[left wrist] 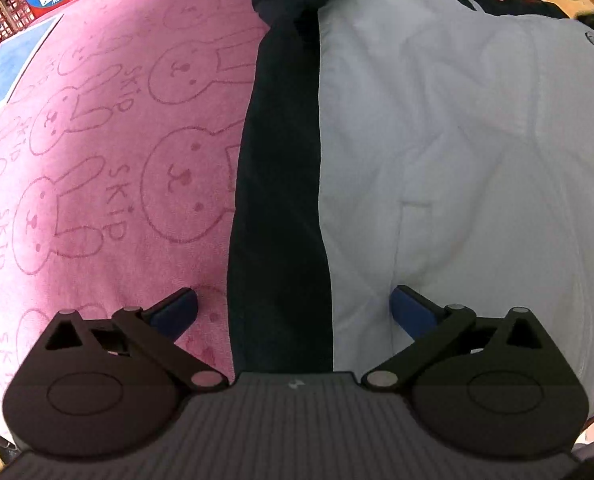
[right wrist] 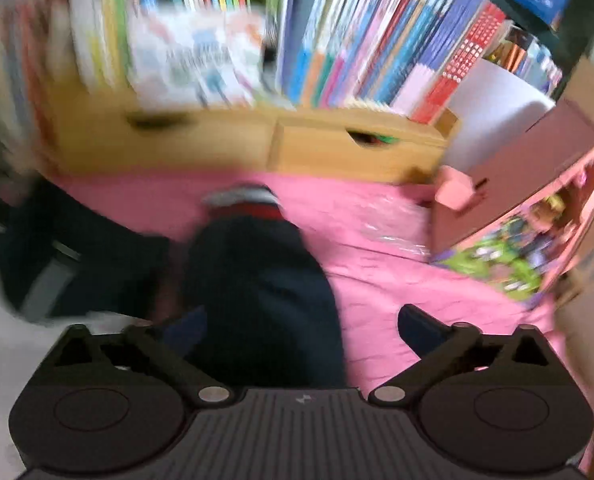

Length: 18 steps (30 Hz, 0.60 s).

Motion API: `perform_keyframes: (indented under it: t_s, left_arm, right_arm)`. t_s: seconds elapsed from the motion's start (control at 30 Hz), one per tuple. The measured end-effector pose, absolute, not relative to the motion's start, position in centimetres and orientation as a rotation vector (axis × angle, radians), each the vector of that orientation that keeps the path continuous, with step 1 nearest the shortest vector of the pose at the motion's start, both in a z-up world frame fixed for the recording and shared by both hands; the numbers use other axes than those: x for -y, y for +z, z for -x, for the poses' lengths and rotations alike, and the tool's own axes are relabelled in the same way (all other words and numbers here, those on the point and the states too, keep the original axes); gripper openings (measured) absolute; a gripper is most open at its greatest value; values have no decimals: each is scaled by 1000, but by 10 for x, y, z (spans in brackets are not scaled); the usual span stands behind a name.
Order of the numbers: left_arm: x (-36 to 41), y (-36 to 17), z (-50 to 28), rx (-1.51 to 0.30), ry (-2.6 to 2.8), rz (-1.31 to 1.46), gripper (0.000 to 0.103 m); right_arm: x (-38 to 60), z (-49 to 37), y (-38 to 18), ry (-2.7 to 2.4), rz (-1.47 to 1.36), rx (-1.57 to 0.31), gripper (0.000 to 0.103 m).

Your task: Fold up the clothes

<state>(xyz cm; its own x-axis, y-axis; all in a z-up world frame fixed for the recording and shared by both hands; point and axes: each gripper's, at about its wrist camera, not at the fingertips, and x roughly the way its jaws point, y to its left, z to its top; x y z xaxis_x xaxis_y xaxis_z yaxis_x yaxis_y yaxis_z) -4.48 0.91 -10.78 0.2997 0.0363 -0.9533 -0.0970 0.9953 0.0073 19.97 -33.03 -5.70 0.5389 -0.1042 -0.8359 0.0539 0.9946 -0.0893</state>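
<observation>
1. Left hand-held gripper point(left wrist: 293, 312) hovers with its blue-padded fingers spread wide and nothing between them. One finger is over the pink rabbit-print towel point(left wrist: 97, 160); the other is over the pale grey body of the garment point(left wrist: 457, 160).
2. Directly ahead of this left hand-held gripper lies a dark navy band of the garment point(left wrist: 281, 200), perhaps a sleeve or side panel. Its long axis runs straight away from the fingers, along the boundary between pink towel and grey cloth. The left hand is the nearer one to this edge.
3. Right hand-held gripper point(right wrist: 301, 328) is likewise released, its fingers wide apart and holding nothing. This view is heavily blurred.
4. Ahead of the right hand-held gripper a dark navy sleeve point(right wrist: 265, 280) stretches away across the pink surface, ending in a striped cuff point(right wrist: 245, 200) near a wooden drawer unit point(right wrist: 257, 144).
5. Containers: the drawer unit carries a row of books point(right wrist: 337, 40); what the drawers hold is hidden. A red crate point(left wrist: 17, 4) sits at the far left; its contents cannot be made out.
6. How far the folding has come cannot be told; the garment lies mostly flat.
</observation>
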Motion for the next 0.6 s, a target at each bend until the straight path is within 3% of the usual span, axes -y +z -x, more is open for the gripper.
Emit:
perform_keyframes:
  t_s: [0.07, 0.13, 0.17, 0.2, 0.37, 0.53, 0.57, 0.6]
  left_arm:
    - [-9, -109, 48, -1249, 88, 55, 103]
    - [-10, -110, 50, -1244, 87, 54, 103]
    - [-10, -110, 50, -1243, 86, 54, 103]
    - [-11, -110, 50, -1243, 84, 52, 103]
    - [-15, -112, 50, -1238, 76, 45, 103]
    - [-15, -114, 50, -1230, 72, 40, 103]
    - [-15, -114, 50, -1228, 72, 39, 103]
    - [-15, -114, 51, -1227, 71, 38, 103]
  right_arm:
    - [322, -218, -75, -142, 126, -1060, 102]
    - [315, -235, -90, -190, 193, -1115, 59]
    - [323, -229, -78, -207, 187, -1079, 19]
    - [330, -223, -67, -224, 180, -1042, 10]
    - [369, -193, -6, -311, 153, -854, 8]
    - [436, -143, 100, -646, 221, -548, 12]
    - [457, -142, 108, -694, 196, -595, 28]
    - [472, -142, 109, -714, 162, -659, 58]
